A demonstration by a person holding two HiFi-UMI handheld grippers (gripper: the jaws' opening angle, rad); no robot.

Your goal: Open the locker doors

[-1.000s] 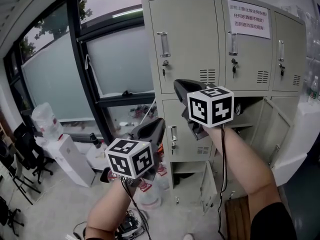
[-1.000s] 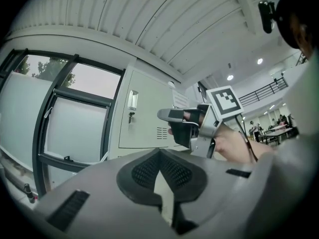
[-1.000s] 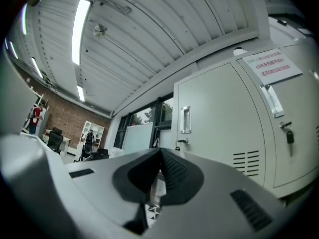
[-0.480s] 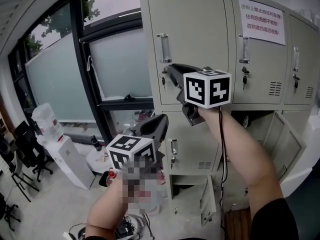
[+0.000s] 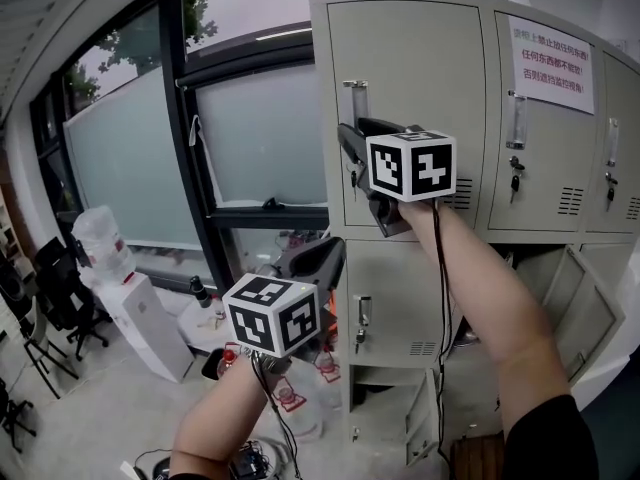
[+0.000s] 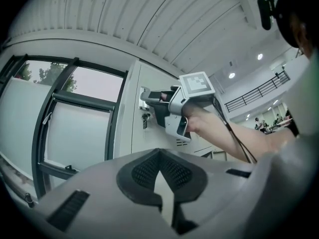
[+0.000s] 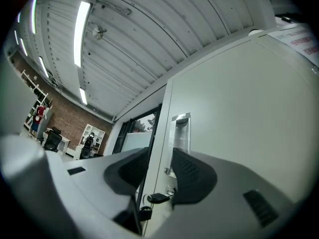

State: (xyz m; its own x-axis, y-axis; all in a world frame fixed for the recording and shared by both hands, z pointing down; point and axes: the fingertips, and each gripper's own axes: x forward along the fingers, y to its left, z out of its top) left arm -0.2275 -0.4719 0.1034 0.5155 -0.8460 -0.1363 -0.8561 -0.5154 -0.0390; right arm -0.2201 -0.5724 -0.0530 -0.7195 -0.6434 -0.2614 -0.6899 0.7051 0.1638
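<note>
Opening by the handle [image 7: 180, 133], empty, the right gripper [image 7: 158, 164] may knock the key [image 7: 158, 198]; the left gripper [image 6: 159, 156] is closed.

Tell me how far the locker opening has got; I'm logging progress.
Done: one beige metal door lower right hangs open. In hand: the right gripper, jaws opening, is at the chrome handle of the shut top-left door. Left: that door, the other top doors and the middle-left door, all shut.
</note>
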